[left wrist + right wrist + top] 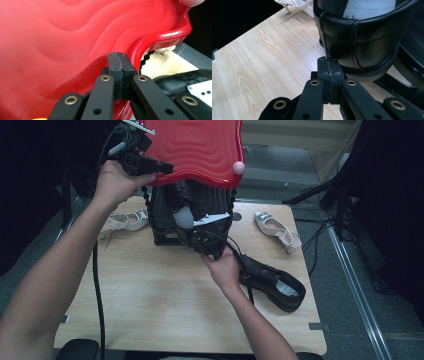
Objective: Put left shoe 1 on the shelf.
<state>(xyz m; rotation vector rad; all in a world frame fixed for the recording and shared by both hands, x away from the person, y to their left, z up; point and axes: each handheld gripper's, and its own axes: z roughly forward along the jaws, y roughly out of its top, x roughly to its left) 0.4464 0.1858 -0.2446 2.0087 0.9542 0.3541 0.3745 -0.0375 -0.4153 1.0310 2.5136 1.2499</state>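
A glossy, wave-ribbed red lid [75, 37] is pinched at its rim by the shut left gripper [119, 65]; a stitched black leather shoe [362, 42] is nipped by the shut right gripper [329, 67].

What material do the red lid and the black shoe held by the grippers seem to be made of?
Red lid: probably moulded plastic, glossy, with smooth wavy ridges and bright highlights on its rim. Black shoe: looks like leather or imitation leather, slightly shiny, with stitched seams; which of the two is unclear.

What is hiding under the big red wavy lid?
Under the raised red wavy plastic lid sits a black slatted bin holding a black leather shoe with a pale lining. The lid covers the bin's back part.
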